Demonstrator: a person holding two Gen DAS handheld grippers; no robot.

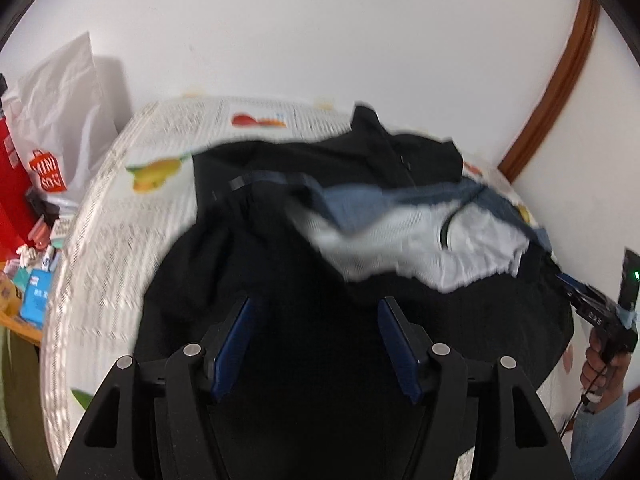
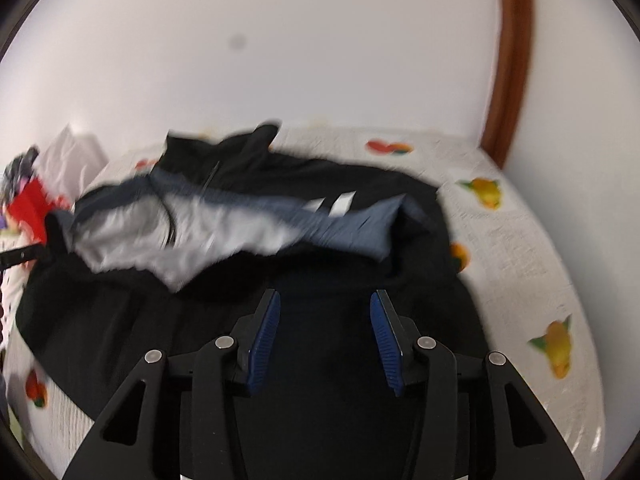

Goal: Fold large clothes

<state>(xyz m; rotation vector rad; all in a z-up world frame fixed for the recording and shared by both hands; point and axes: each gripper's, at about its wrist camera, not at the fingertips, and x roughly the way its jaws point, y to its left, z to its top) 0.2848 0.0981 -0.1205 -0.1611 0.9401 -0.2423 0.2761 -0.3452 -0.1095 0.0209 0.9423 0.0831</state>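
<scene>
1. the left gripper (image 1: 314, 344) has its blue-padded jaws released, nothing between them, poised over the black cloth.
2. the right gripper (image 2: 324, 340) likewise stands with jaws apart and empty.
3. the large black jacket with grey-blue and white panels (image 1: 360, 240) lies crumpled on the white fruit-printed tabletop (image 1: 104, 240).
4. a white shopping bag (image 1: 60, 120) stands at the tabletop's left edge.
</scene>
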